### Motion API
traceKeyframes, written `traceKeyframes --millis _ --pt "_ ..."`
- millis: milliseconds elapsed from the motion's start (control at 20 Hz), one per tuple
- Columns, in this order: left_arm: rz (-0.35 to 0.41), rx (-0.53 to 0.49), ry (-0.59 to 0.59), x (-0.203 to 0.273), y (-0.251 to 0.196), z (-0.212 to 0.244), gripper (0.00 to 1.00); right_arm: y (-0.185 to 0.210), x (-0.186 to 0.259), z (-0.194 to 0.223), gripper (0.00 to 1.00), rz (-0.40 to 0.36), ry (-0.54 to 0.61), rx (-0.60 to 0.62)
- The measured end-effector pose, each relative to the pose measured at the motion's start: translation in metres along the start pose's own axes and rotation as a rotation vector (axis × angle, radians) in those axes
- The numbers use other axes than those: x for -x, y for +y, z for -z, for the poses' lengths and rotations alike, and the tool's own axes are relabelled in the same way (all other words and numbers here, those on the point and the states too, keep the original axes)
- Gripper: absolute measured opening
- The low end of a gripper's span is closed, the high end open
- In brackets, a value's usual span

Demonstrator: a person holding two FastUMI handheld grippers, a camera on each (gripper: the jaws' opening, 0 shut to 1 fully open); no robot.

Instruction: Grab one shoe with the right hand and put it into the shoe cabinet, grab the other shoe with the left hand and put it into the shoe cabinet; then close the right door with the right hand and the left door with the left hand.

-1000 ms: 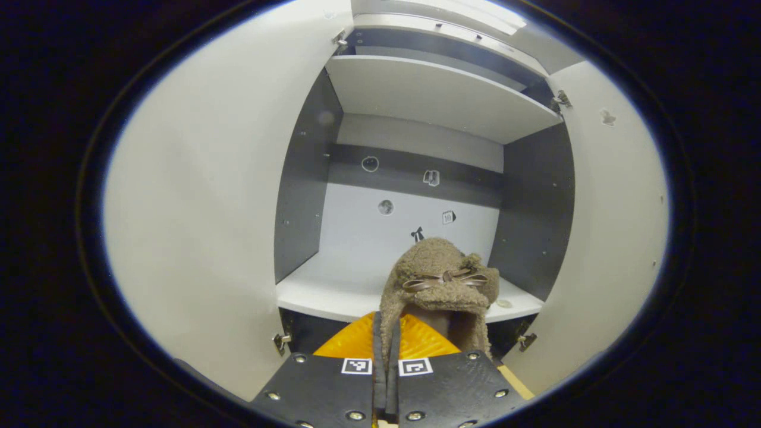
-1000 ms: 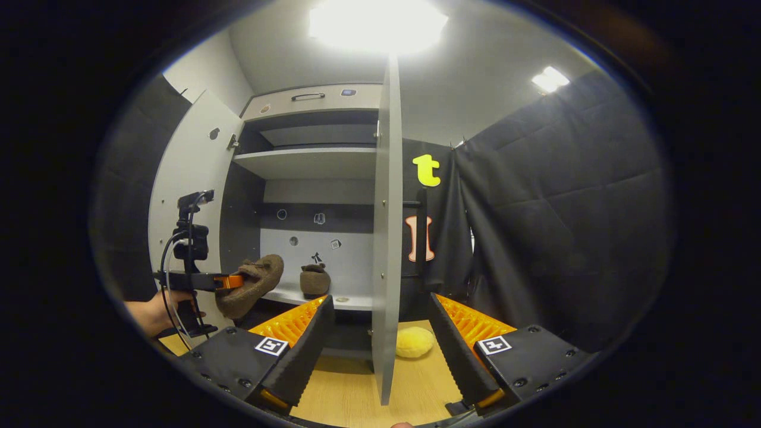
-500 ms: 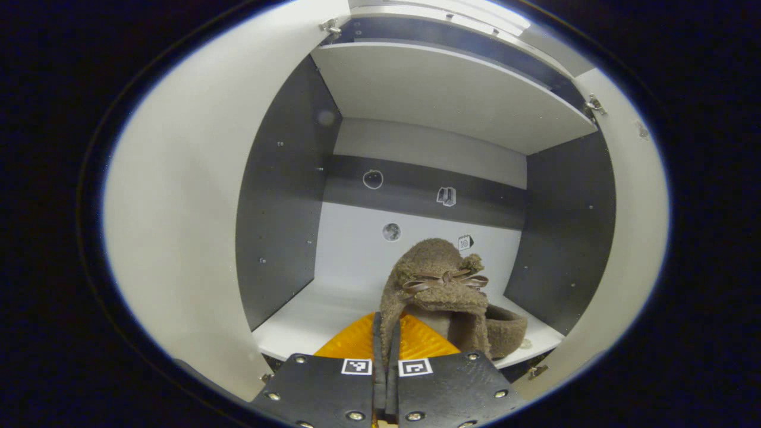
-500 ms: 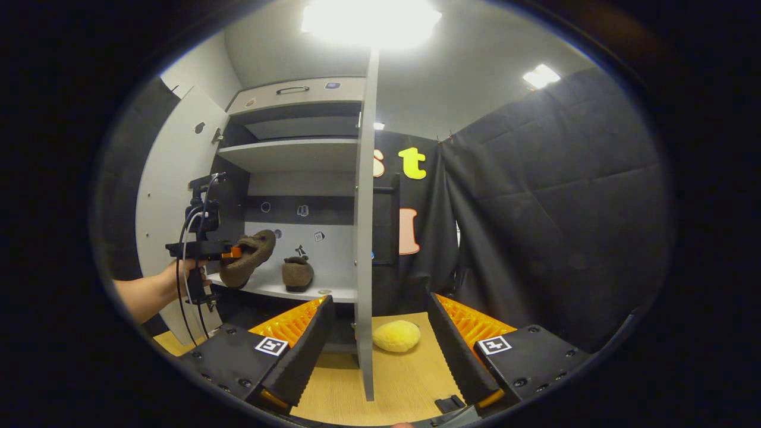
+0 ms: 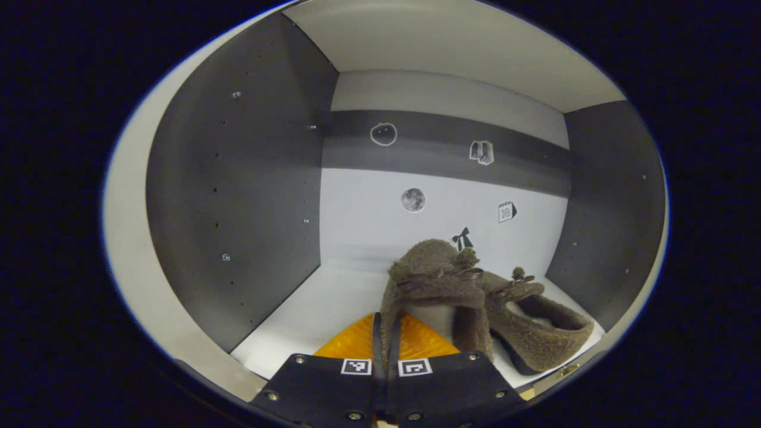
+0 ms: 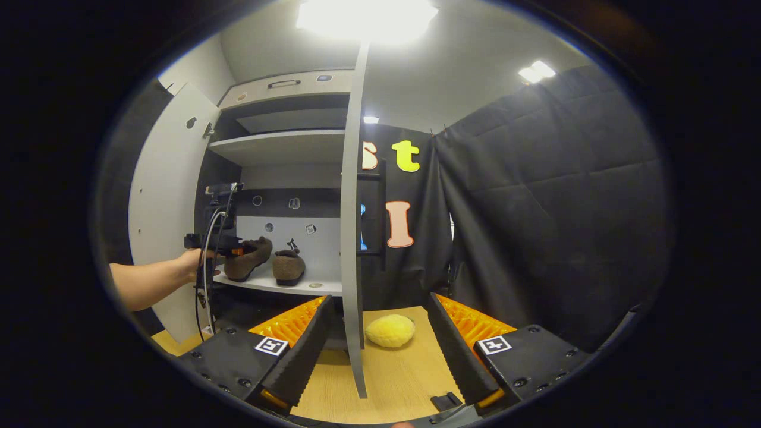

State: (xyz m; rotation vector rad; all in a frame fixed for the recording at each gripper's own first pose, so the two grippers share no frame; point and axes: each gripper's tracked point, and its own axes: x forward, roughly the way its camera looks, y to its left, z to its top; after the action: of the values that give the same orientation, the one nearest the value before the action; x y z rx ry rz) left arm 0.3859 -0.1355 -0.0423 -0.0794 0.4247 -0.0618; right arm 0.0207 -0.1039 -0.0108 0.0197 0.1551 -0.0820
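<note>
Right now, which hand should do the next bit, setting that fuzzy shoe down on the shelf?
Left. The left gripper already grips the brown fuzzy slipper inside the shoe cabinet, above the shelf and beside the other slipper. The right gripper waits open outside, by the right door.

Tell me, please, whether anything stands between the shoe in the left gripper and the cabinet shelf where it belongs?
Nothing visible does. The held shoe hangs over bare white shelf in the left gripper; the other shoe sits just to its right, beside the path, not across it. Both doors stand open.
</note>
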Motion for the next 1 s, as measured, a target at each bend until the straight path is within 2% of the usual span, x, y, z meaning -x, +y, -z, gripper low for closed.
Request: traceKeyframes --millis 50,200,300,350,450,500,600,650,700,800,850,900,950,1000 --pt "-0.006 -0.007 0.012 0.0 0.001 0.0 0.08 0.0 -0.001 0.0 1.0 -0.002 -0.002 -0.004" --pt "-0.038 -0.041 0.004 -0.001 0.011 -0.008 0.12 0.0 -0.002 -0.003 1.0 -0.01 -0.008 -0.018" --pt "-0.033 -0.065 0.026 0.012 0.012 -0.009 0.47 0.0 -0.002 -0.005 1.0 -0.016 -0.016 -0.025" --pt "-0.029 -0.071 0.02 0.016 0.012 -0.011 0.56 0.001 -0.002 -0.005 1.0 -0.02 -0.019 -0.028" --pt "-0.01 -0.075 0.0 0.03 0.008 -0.016 0.89 0.003 0.0 -0.009 1.0 -0.031 -0.03 -0.035" --pt "-0.005 -0.078 -0.015 0.039 0.009 -0.018 0.95 0.004 0.001 -0.011 1.0 -0.036 -0.034 -0.037" --pt "0.014 -0.08 -0.059 0.062 0.006 -0.027 0.97 0.006 0.004 -0.015 1.0 -0.049 -0.044 -0.039" --pt "0.025 -0.084 -0.08 0.075 0.003 -0.031 0.9 0.008 0.005 -0.016 1.0 -0.056 -0.048 -0.039" --pt "0.032 -0.086 -0.101 0.089 0.004 -0.033 0.97 0.01 0.006 -0.018 0.99 -0.063 -0.051 -0.038" --pt "0.054 -0.081 -0.134 0.117 0.0 -0.038 0.97 0.014 0.01 -0.021 1.0 -0.076 -0.058 -0.04" --pt "0.065 -0.075 -0.149 0.132 -0.001 -0.039 0.9 0.016 0.011 -0.022 1.0 -0.082 -0.06 -0.044" --pt "0.076 -0.068 -0.164 0.145 -0.001 -0.041 0.9 0.02 0.012 -0.022 1.0 -0.09 -0.061 -0.046" --pt "0.084 -0.064 -0.182 0.159 -0.001 -0.043 0.97 0.022 0.014 -0.023 1.0 -0.096 -0.062 -0.047" --pt "0.091 -0.066 -0.2 0.173 -0.001 -0.046 0.97 0.025 0.015 -0.024 1.0 -0.102 -0.064 -0.046"
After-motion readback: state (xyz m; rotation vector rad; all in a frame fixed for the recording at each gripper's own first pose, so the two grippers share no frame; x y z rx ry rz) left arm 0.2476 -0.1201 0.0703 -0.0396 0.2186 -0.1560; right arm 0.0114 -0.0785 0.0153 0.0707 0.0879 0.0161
